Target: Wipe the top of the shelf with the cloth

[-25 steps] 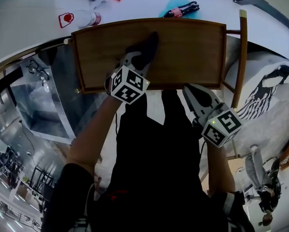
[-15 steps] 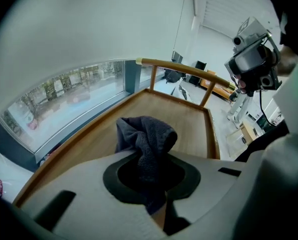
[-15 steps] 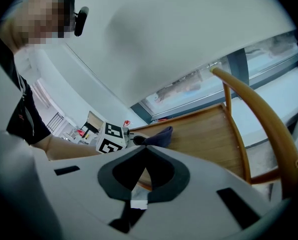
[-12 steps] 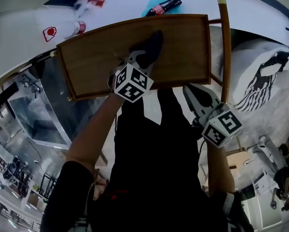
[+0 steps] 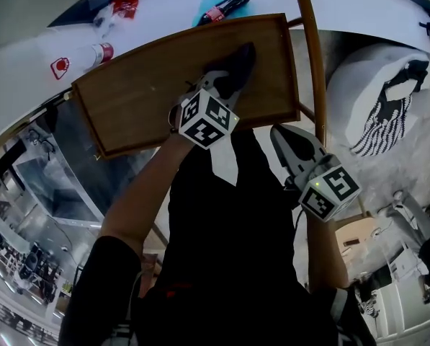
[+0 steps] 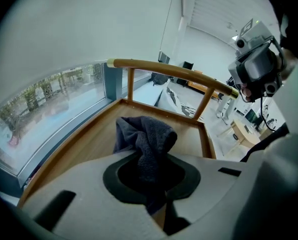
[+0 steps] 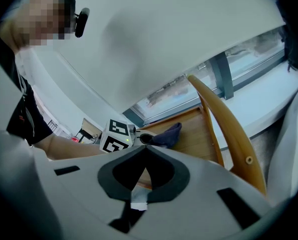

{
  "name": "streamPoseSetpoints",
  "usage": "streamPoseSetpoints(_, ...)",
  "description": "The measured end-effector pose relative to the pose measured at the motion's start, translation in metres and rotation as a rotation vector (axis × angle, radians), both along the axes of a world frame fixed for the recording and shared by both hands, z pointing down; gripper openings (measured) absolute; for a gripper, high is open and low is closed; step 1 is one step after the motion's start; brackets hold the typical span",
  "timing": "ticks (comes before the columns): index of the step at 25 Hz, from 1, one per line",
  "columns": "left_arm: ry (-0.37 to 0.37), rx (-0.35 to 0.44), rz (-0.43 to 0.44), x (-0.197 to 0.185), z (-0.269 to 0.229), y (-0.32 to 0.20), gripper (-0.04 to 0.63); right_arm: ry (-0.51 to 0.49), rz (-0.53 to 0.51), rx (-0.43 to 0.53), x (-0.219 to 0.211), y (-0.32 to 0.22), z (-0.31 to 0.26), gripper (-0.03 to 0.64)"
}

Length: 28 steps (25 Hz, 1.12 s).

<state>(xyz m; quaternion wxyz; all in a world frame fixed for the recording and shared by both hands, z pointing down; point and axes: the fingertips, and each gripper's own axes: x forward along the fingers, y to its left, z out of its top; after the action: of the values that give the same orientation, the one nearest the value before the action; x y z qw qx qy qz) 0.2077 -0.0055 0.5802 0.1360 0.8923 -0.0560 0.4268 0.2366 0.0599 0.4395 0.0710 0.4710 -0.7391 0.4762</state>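
The wooden shelf top (image 5: pixel 142 92) stretches across the head view, and a dark grey cloth (image 5: pixel 236 65) lies on its right half. My left gripper (image 5: pixel 220 85) is shut on the cloth and presses it onto the wood. In the left gripper view the cloth (image 6: pixel 148 139) bunches up between the jaws over the shelf top (image 6: pixel 84 144). My right gripper (image 5: pixel 281 134) hangs off the shelf's near right corner, shut and holding nothing. The right gripper view shows the cloth (image 7: pixel 167 134) beside the left gripper's marker cube (image 7: pixel 116 135).
A curved wooden rail (image 5: pixel 312 71) runs along the shelf's right end. Beyond the shelf, a white ledge holds a dark bottle (image 5: pixel 225 6) and a red-labelled bottle (image 5: pixel 92 52). A black-and-white patterned fabric (image 5: pixel 384 99) lies to the right. Glass panels (image 5: pixel 49 171) stand at the left.
My left gripper has slid the cloth along the shelf top toward its right end. The right gripper has stayed by the near right corner.
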Motion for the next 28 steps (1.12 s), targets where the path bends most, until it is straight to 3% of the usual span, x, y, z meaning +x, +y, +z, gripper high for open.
streamPoseSetpoints(9, 0.063, -0.034, 0.062, 0.048, -0.01, 0.02, 0.055, 0.004, 0.04, -0.004, 0.024, 0.009, 0.0, 0.005)
streamPoseSetpoints(16, 0.146, -0.038, -0.006, 0.043, -0.041, 0.005, 0.055, 0.007, 0.01, 0.011, 0.014, 0.0, -0.007, 0.005)
streamPoseSetpoints(21, 0.198, -0.003, -0.109, -0.002, -0.078, -0.019, 0.055, 0.019, -0.04, 0.024, -0.012, -0.013, -0.016, 0.005)
streamPoseSetpoints(28, 0.156, 0.064, -0.295, -0.139, -0.103, -0.045, 0.055, 0.008, -0.174, 0.049, -0.096, -0.036, -0.026, 0.005)
